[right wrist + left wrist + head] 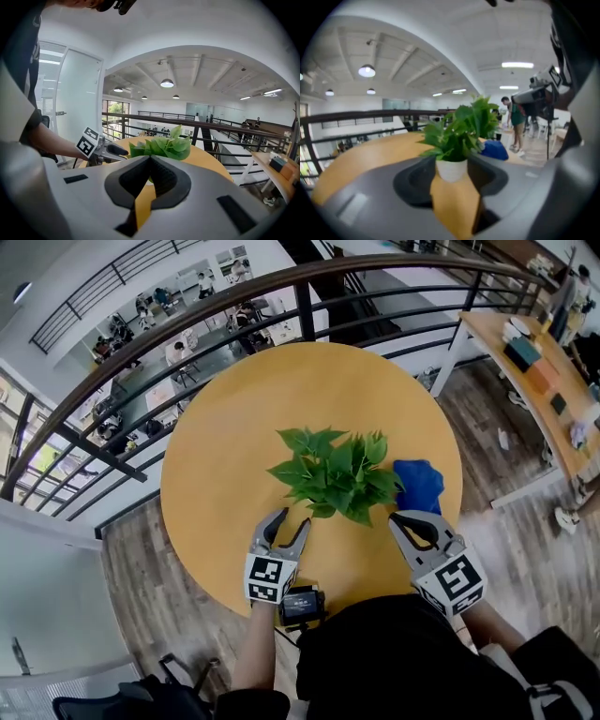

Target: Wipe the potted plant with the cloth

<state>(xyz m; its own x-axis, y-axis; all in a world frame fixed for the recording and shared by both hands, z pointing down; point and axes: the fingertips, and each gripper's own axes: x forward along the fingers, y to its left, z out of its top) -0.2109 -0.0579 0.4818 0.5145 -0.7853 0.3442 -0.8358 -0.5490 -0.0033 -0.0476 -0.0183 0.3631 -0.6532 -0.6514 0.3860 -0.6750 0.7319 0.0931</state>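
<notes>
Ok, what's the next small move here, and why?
Probably open the right gripper and ease it forward onto the blue cloth: its jaws are shut and empty, and the cloth lies just ahead beside the potted plant, not yet picked up.

Plant [339,474] just ahead and right of left gripper [292,519], its jaws apart, cloth [419,484] just beyond right gripper [415,518], table [216,456] beneath both.

surface: round yellow table [225,437] | edge: dark curved railing [305,310] behind it | right: long desk [487,334] bearing boxes [523,352] | floor: grey-brown planks [150,577] | overhead: round ceiling lamp [167,83] lit | background: person [516,117] standing
</notes>
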